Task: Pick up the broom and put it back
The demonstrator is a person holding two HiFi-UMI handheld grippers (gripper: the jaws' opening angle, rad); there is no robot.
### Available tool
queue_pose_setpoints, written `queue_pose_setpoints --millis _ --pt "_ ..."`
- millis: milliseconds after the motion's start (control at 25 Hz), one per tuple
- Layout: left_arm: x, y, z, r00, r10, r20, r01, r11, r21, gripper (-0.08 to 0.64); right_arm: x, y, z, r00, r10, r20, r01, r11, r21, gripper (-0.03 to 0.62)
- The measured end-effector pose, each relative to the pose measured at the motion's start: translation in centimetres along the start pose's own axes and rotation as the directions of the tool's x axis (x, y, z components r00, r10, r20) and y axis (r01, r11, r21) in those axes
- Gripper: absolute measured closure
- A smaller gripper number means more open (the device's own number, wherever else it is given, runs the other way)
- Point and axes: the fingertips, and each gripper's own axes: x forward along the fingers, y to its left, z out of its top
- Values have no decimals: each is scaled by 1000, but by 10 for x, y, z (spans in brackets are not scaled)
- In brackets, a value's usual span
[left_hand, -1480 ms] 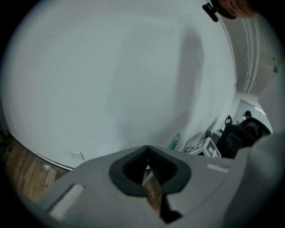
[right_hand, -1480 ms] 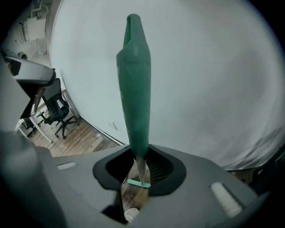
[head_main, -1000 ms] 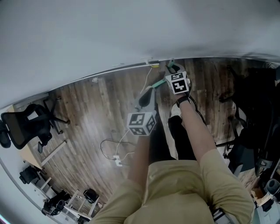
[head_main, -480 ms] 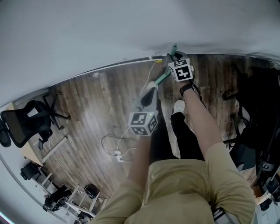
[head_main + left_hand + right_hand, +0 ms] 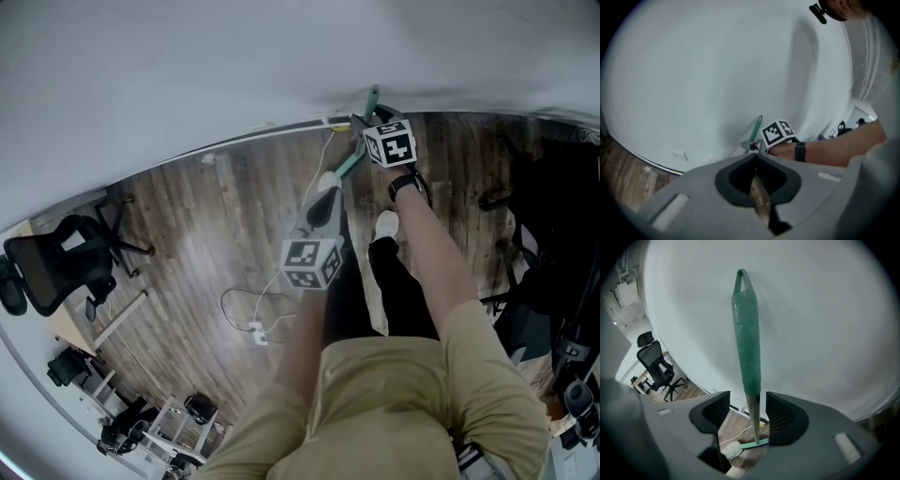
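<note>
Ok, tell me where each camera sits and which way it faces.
Head view: on the head, looking steeply down at floor and wall; arms, legs, left tool and right tool show.
Left gripper view: on the left tool, facing the wall; right forearm shows.
Right gripper view: on the right tool, facing the wall; its jaws, just opening, stand apart around the broom.
Shared: both gripper views show broom and wall.

One broom (image 5: 747, 348), two hand-held grippers (image 5: 756, 164) (image 5: 748, 414), one black office chair (image 5: 49, 272)

Change noted — right hand-held gripper (image 5: 748, 411): jaws just opened, pads now clear of the broom handle (image 5: 747, 343) standing between them; gripper shifted closer to the wall (image 5: 825, 333).
</note>
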Motion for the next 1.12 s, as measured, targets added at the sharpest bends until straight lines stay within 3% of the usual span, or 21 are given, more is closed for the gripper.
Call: queue_pose_setpoints --millis 80,280,560,760,880,1120 --pt "-2 -3 4 1000 3 2 -3 1000 1 558 -10 1 -6 1000 5 -7 -5 1000 26 316" --pt "-10 -13 24 1000 6 19 -7 1000 20 558 -63 -1 -17 998 -42 38 39 996 86 318" --pt "-37 -53 78 999 -15 52 10 996 85 558 -188 24 13 976 -123 180 104 988 114 398" --pt "-52 -97 133 990 -56 126 39 991 128 558 -285 38 84 921 -170 350 152 985 78 461" --pt "-61 -128 182 976 -102 194 64 980 190 558 -336 49 134 880 -172 442 179 984 27 485" --pt "-101 -187 244 944 -158 290 75 958 277 558 -428 80 189 807 -148 571 207 978 -40 580"
